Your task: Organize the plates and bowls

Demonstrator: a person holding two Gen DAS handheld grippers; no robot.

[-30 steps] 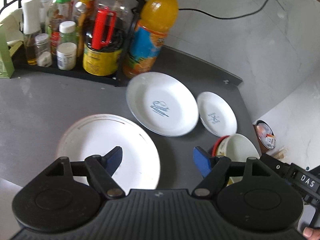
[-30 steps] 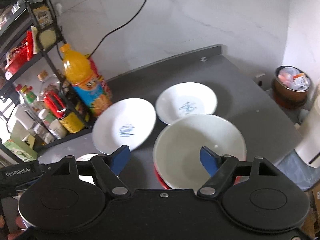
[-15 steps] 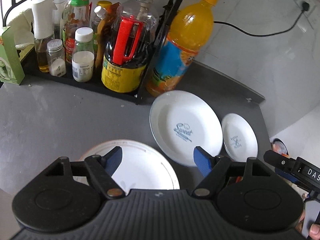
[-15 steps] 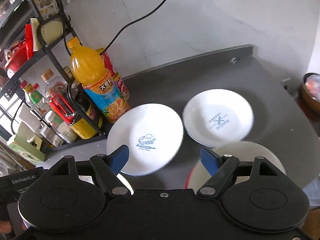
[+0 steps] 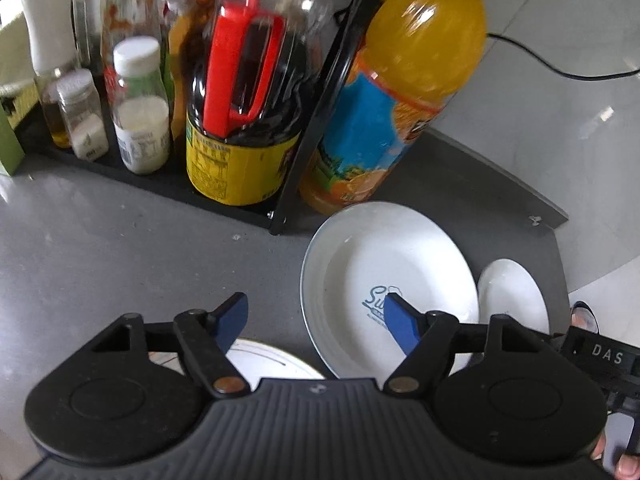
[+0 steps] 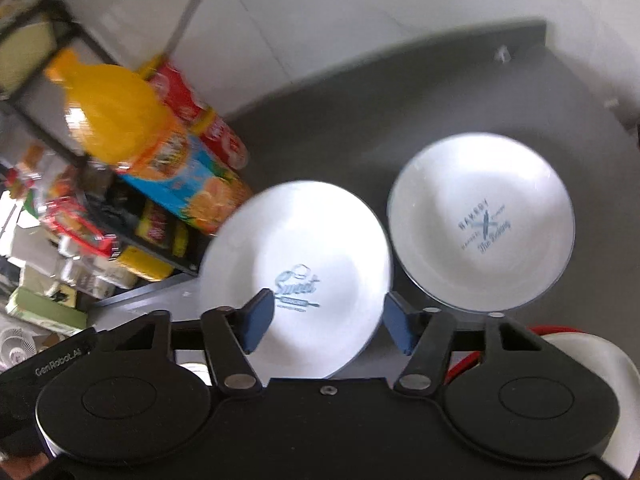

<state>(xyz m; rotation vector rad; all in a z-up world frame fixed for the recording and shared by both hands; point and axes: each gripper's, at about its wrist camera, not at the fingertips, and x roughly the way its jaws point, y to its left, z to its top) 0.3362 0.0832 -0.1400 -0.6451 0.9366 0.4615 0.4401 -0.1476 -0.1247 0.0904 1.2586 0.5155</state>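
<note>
Left to right along the counter (image 5: 120,264): my left tongs (image 5: 316,320) gape wide, empty, over the gold-rimmed plate (image 5: 272,360) at the near edge. My right tongs (image 6: 328,320), wide and empty, hover above the "Sweet" plate (image 6: 304,256), probably lining up on it. The smaller plate (image 6: 480,220) lies just beside it; a bowl stack (image 6: 580,356), blurred, sits toward the right edge.

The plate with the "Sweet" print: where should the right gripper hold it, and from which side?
Probably the near rim of the Sweet plate, approached low from the front. It lies flat, so only the raised rim offers a pinch. The right gripper is open; the orange bottle crowds the far left.
</note>
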